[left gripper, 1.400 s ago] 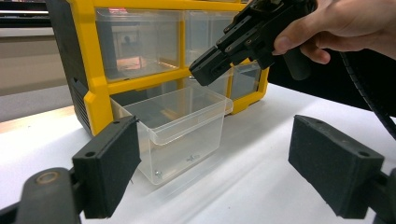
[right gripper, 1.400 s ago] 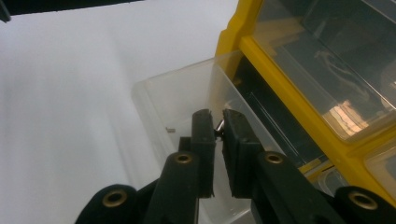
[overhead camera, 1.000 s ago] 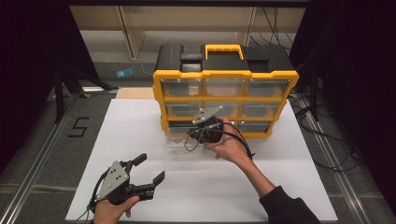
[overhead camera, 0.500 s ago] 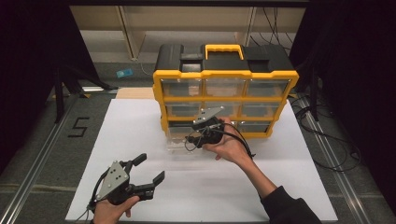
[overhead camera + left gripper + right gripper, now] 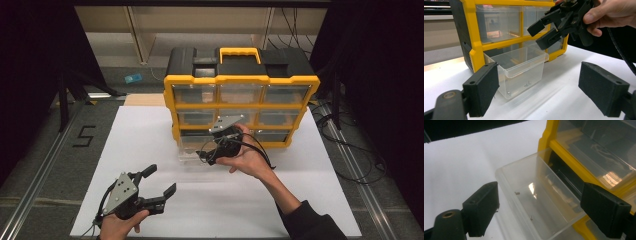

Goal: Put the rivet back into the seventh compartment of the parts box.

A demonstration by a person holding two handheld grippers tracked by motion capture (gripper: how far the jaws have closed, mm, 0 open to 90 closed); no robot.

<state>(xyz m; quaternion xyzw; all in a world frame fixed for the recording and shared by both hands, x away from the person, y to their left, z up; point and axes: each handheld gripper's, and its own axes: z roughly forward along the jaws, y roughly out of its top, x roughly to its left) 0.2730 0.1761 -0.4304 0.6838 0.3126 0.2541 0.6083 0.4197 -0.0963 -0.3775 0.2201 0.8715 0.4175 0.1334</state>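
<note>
Work in hand: the right gripper [image 5: 204, 156] is hanging over the clear plastic drawer [image 5: 520, 68], which is pulled out of the bottom-left slot of the yellow parts organizer [image 5: 241, 80].
Right jaws: they have just been opening and are now standing wide apart; nothing is between them, and the drawer is lying below them.
Left jaws: the left gripper [image 5: 161, 181] is also standing wide open and gripping nothing, low over the white counter [image 5: 250, 200].
Place of the drawer: it is resting on the counter just in front of the organizer, its back end at the mouth of the slot.
Direction from the jaws: in the right gripper view the drawer [image 5: 541, 195] is lying directly under and ahead of the right jaws; the right hand is clearly the nearer one, the left is well apart.
Long axis: it is running from the organizer toward the person, open side up.
Contents: a few small screws [image 5: 527, 84] are lying on the bottom.
Coming move, as I judge: closing on the drawer front or pushing it back along this axis.
</note>
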